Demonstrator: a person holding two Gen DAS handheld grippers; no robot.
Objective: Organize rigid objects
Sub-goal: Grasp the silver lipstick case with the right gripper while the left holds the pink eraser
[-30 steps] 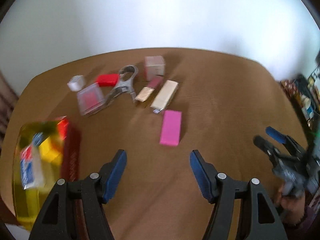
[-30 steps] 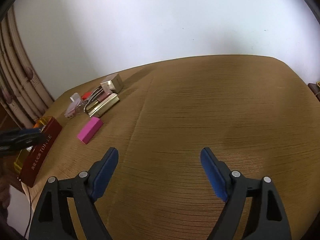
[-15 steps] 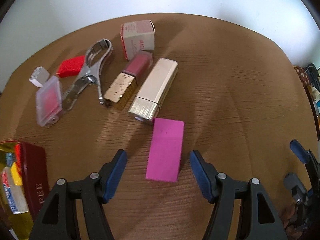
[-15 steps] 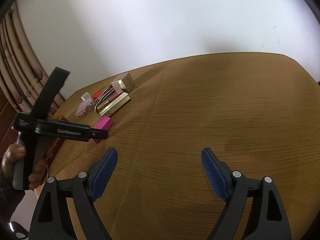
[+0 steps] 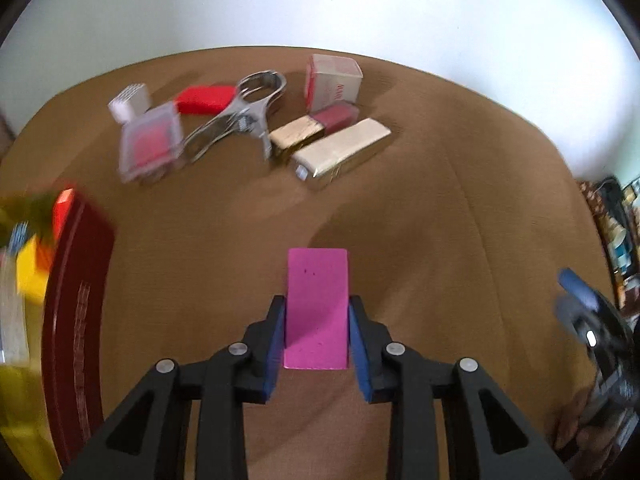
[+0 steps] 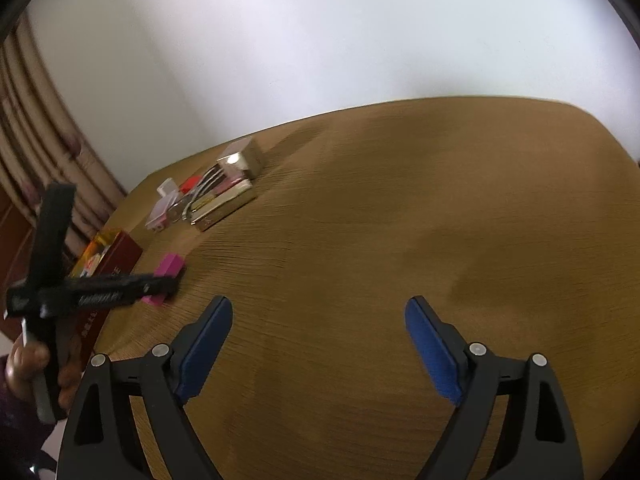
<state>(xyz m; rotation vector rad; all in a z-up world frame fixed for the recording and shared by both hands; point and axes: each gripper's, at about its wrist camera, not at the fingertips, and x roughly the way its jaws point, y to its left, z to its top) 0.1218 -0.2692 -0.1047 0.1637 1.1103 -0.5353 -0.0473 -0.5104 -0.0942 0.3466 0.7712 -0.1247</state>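
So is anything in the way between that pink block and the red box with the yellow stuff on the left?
Nothing visible. The left gripper is shut on the pink block, and only bare brown table lies between it and the red box.

A brown table (image 6: 400, 208) filled most of the room in front of me. It had thin lines running across its top. Behind it stood a plain white wall (image 6: 340, 40). On the left side hung a tan curtain (image 6: 28, 120) with long folds and some darker marks on it. Below the curtain there was a bit of dark red-brown wood (image 6: 10, 220). Far over on the other side, past the edge of the table, sat a blurry heap of colourful stuff (image 5: 618, 220). I could not tell what it was.
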